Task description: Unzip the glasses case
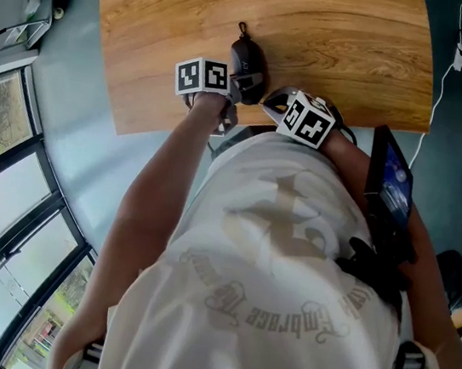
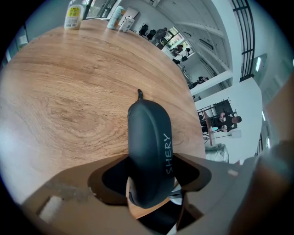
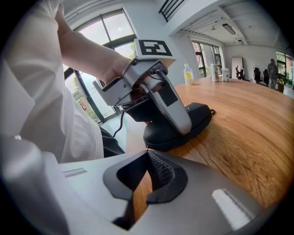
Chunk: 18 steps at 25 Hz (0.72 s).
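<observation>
Black case (image 2: 148, 151), clamped between left fingers (image 2: 73, 188)

Left claw (image 2: 151, 159) clamps glasses case (image 2: 148, 133) (on wooden table (image 2: 69, 92)).

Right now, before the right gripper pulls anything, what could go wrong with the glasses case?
1. The glasses case lies at the near edge of the table. A pull toward the person may drag it off, although the left gripper clamps it.
2. The right gripper meets only at its tips, just under the case's end. Whether it holds the zipper pull is too small to tell, so it may slip.
</observation>
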Tool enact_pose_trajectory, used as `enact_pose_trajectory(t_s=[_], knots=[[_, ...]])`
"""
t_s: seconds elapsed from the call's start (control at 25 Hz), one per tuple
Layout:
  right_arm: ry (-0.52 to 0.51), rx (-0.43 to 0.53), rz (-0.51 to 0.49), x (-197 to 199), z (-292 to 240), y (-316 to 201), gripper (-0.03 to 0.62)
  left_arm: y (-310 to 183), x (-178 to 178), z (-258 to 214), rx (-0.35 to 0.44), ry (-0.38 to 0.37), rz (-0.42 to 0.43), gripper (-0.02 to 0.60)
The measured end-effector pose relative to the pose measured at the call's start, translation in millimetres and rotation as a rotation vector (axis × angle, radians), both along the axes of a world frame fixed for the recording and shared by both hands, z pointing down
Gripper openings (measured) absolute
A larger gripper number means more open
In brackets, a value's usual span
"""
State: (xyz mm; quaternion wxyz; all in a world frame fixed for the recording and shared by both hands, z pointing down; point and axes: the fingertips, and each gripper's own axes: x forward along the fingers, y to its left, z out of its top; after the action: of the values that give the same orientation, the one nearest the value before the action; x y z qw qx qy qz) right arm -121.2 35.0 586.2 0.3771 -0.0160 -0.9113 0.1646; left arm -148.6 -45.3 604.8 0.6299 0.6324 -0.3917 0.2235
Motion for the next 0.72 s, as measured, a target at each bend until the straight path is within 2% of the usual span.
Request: enact_pose_trajectory(t_s=[0.24,0.48,0.72], knots=[[-0.011,0.020,0.015,7.1,0.2,-5.8,0.008,6.3,4.6,4.0,-0.011,-0.034,0.109,0.304],[-0.013,0.019,0.015,7.8,1.1,-7.0,0.008,18.0,4.2,5.8,-0.023,-0.033,0.196,0.304],[-0.012,0.017,0.043,7.6,0.8,-14.1,0.008,22.6,5.9,3.5,-0.004,-0.063,0.320,0.302]])
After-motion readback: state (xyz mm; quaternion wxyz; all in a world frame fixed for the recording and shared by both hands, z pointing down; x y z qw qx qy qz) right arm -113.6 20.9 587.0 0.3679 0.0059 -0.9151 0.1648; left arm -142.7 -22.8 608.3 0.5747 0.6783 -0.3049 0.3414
